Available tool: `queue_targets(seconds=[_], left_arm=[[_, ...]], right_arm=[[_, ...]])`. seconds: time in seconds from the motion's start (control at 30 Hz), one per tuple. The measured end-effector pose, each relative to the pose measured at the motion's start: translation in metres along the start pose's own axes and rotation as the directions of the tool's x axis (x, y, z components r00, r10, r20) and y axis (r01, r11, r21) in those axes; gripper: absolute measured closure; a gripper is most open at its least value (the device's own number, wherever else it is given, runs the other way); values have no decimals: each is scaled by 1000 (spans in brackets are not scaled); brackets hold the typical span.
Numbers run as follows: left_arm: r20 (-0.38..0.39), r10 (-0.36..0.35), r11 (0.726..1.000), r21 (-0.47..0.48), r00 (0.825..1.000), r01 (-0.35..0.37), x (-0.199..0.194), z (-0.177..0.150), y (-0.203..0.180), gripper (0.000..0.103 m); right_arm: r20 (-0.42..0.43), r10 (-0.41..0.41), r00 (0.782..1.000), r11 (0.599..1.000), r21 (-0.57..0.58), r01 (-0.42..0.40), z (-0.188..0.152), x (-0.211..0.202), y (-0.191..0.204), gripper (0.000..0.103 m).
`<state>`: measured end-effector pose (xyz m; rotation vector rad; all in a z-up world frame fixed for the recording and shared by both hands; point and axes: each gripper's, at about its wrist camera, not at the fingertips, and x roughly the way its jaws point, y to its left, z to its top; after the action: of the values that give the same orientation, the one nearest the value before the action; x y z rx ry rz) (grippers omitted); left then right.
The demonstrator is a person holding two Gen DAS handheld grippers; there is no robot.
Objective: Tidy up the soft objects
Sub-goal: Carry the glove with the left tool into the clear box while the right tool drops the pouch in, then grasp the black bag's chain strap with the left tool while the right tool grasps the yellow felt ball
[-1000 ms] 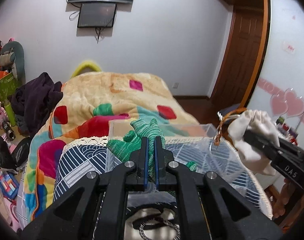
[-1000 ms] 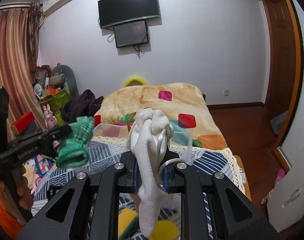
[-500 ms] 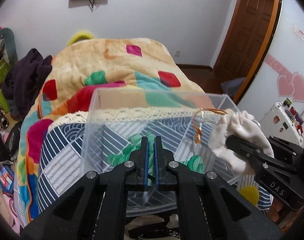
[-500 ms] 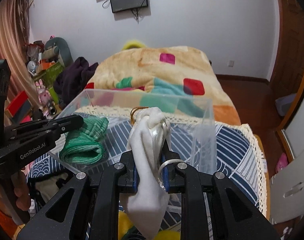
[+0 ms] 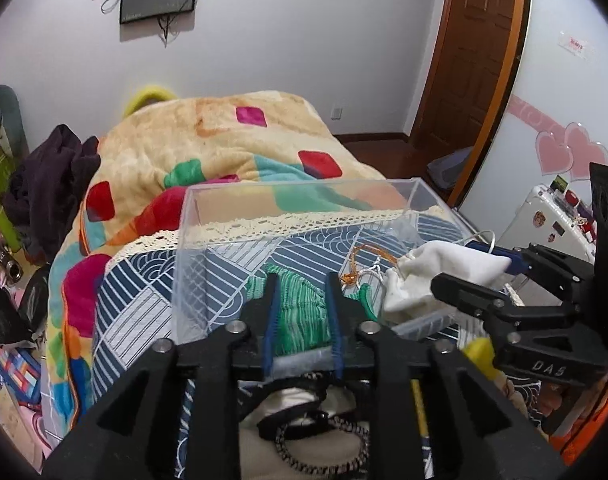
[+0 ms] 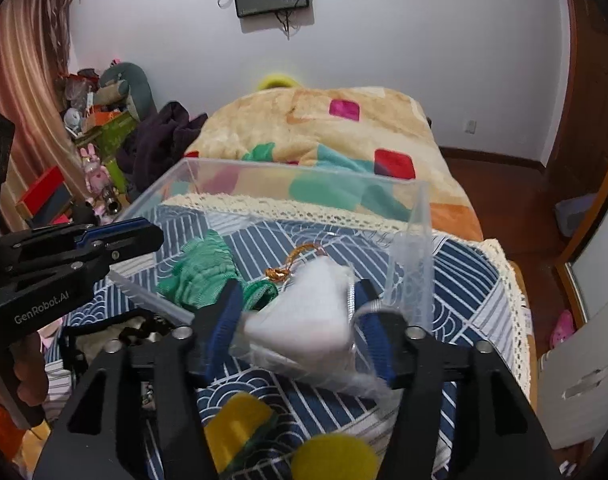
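Observation:
A clear plastic box [image 5: 304,196] [image 6: 300,176] stands on the blue patterned cloth at the bed's foot. A green knit piece [image 5: 300,312] [image 6: 202,272] lies inside it. My left gripper [image 5: 302,280] is open, its fingers on either side of the green piece; it also shows in the right wrist view [image 6: 144,232]. A white drawstring pouch [image 5: 435,268] [image 6: 307,312] with an orange cord lies in the box's right part. My right gripper [image 6: 298,292] is open, its fingers spread around the pouch; the left wrist view shows it [image 5: 479,272] too.
A colourful patchwork blanket [image 5: 232,148] covers the bed behind the box. Yellow sponges [image 6: 331,460] and dark hair ties [image 5: 319,432] lie on the cloth in front of the box. Clutter and a dark garment [image 5: 48,184] are at the left, a suitcase [image 5: 543,216] at the right.
Both grippers lowered into the box and opened. The green piece and the white pouch, held a second ago, now lie released inside the box.

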<state>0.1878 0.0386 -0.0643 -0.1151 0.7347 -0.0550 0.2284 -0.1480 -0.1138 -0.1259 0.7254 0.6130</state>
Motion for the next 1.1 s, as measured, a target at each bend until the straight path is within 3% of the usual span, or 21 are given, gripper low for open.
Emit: queue_targets(seconds=[0.07, 0.17, 0.23, 0.3, 0.4, 0.67, 0.9, 1.0, 1.1], left_arm=[[19, -3, 1000, -7, 1000, 3, -10, -1, 1, 67], [59, 13, 1000, -3, 998, -13, -24, -4, 2, 45], [76, 29, 1000, 6, 997, -30, -31, -7, 3, 30], [76, 35, 999, 17, 996, -37, -36, -12, 3, 26], [53, 37, 999, 16, 998, -38, -35, -22, 6, 16], [-34, 1, 999, -36, 999, -2, -29, -59, 18, 16], [-43, -11, 1000, 17, 999, 12, -33, -85, 2, 16], [-69, -64, 997, 29, 996, 66, -30, -91, -7, 16], [-96, -72, 997, 30, 993, 75, -22, -92, -12, 24]], right_arm=[[23, -4, 1000, 1000, -10, 4, 0, -8, 2, 45], [59, -10, 998, 1000, -23, 12, -1, -22, 5, 44], [95, -22, 995, 999, -22, 24, -2, -33, 6, 28], [141, -47, 989, 998, -24, 51, -6, -43, 7, 19], [155, -64, 986, 997, -26, 69, -12, -50, 7, 19], [118, -105, 987, 994, -10, 107, -41, -45, -2, 19], [55, -102, 993, 994, 47, 99, -67, -35, -14, 19], [36, -94, 995, 994, 60, 92, -78, -33, -16, 19], [20, -82, 996, 994, 72, 81, -85, -31, -18, 19]])
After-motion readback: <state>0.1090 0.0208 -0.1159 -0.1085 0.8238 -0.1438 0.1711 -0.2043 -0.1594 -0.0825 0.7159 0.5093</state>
